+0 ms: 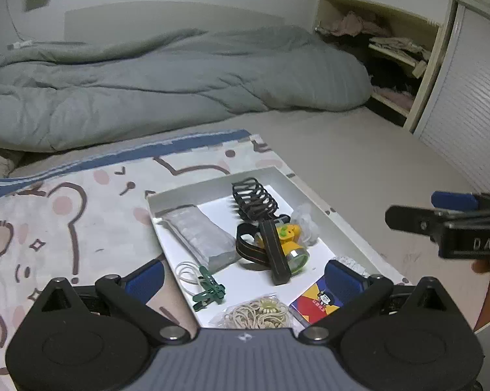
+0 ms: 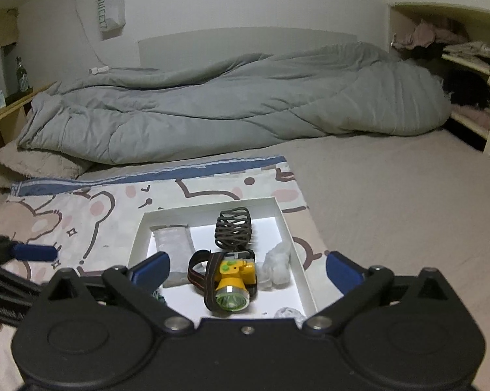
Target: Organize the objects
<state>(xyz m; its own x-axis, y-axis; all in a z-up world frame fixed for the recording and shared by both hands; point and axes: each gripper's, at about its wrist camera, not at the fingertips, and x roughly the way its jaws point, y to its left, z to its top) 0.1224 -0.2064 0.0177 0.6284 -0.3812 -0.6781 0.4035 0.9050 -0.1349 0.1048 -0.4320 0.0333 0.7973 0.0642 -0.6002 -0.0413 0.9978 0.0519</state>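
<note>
From my left gripper (image 1: 245,277) I look down into the white box (image 1: 313,195) on the bear blanket (image 1: 65,215). My fingers are spread wide and hold nothing. In the box lie a black hair clip (image 1: 253,200), a grey packet (image 1: 200,238), a yellow headlamp (image 1: 289,244) with its strap, green clips (image 1: 209,290), a bunch of rubber bands (image 1: 259,314) and a small card box (image 1: 319,299). The rubber bands look light and floppy, so I think I should pinch the whole bunch in the middle.

From my right gripper (image 2: 246,270) I see the same box, with the headlamp right in front. These fingers are spread wide too, with nothing in them. The headlamp looks hard and a bit heavy at the front. I think the yellow body is the best place to grab, because the strap is soft and would let the lamp swing. The white fluffy thing (image 2: 279,265) beside it looks soft and squashy.
</note>
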